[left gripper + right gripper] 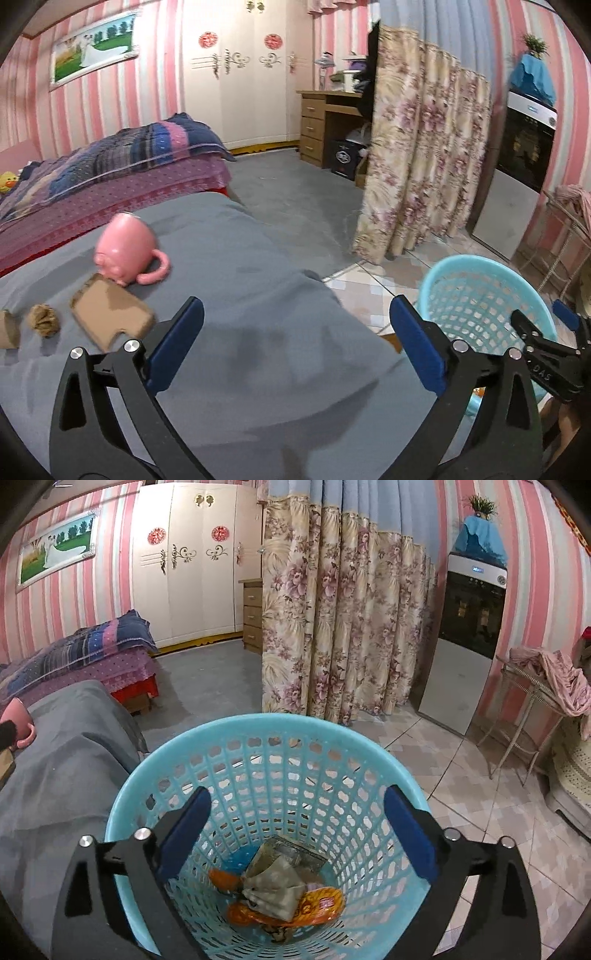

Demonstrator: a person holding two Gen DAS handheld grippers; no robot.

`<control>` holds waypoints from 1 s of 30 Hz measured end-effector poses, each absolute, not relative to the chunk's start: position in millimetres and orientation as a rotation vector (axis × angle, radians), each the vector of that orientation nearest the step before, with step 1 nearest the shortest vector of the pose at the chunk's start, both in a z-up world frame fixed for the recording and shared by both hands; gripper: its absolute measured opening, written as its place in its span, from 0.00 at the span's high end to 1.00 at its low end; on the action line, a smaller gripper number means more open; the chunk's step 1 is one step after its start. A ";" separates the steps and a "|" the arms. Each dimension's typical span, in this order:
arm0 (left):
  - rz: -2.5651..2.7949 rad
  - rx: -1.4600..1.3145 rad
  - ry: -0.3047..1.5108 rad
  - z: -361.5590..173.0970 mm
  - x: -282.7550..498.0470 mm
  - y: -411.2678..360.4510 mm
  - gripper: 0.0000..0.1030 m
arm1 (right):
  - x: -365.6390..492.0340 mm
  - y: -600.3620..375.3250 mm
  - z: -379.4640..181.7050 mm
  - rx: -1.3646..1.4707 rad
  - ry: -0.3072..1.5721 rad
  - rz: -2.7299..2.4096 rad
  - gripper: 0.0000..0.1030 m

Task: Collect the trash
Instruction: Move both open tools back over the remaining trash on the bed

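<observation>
1. Left wrist view: the left gripper (295, 339) hangs over a grey cloth (258, 280), fingers spread wide with nothing between them. To its left on the cloth lie a cardboard piece (110, 314), a brown paper wad (43, 319) and a tube (8, 330) at the frame's edge. A pink mug (125, 251) lies tipped over, touching the cardboard. The blue basket (480, 291) stands to the right.

2. Right wrist view: the right gripper (297, 836) is above the basket (258, 734), fingers apart and empty. Crumpled paper (275, 886) and orange wrappers (321, 904) lie at the basket's bottom.

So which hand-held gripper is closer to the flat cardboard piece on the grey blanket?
Left. The left hand-held gripper hovers open beside the cardboard piece; the right hand-held gripper hangs open over the blue basket.
</observation>
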State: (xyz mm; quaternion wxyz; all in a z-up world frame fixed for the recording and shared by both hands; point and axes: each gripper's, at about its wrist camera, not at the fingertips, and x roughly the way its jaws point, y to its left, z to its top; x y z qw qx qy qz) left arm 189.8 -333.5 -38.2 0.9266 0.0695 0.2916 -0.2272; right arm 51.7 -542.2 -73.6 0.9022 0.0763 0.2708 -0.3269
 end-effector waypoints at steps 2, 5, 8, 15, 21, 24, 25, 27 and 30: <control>-0.447 0.137 0.593 -32.7 191.9 -323.1 0.06 | 52.4 -537.9 -68.0 0.157 0.545 -0.673 0.06; -0.408 0.141 0.582 -24.3 196.4 -306.0 0.06 | 58.0 -528.3 -59.5 0.147 0.532 -0.644 0.06; -0.370 0.141 0.580 -20.6 202.5 -287.0 0.06 | 68.9 -508.4 -53.7 0.113 0.531 -0.595 0.06; -0.247 0.105 0.585 -12.0 224.6 -216.9 0.05 | 105.8 -455.8 -52.3 0.116 0.552 -0.394 0.05; -0.114 0.045 0.600 -10.7 246.5 -143.2 0.05 | 147.6 -410.9 -50.0 0.092 0.570 -0.235 0.05; -0.039 0.068 0.597 -14.6 255.2 -114.2 0.05 | 166.8 -384.4 -47.2 0.085 0.568 -0.171 0.05; -0.013 0.074 0.600 -16.7 259.1 -100.8 0.05 | 172.6 -375.7 -47.1 0.083 0.570 -0.150 0.05; 0.014 0.071 0.608 -19.8 264.8 -83.3 0.05 | 188.7 -353.7 -46.5 0.073 0.576 -0.102 0.05; 0.070 0.066 0.625 -26.9 272.4 -51.1 0.05 | 204.9 -326.0 -46.0 0.047 0.571 -0.063 0.05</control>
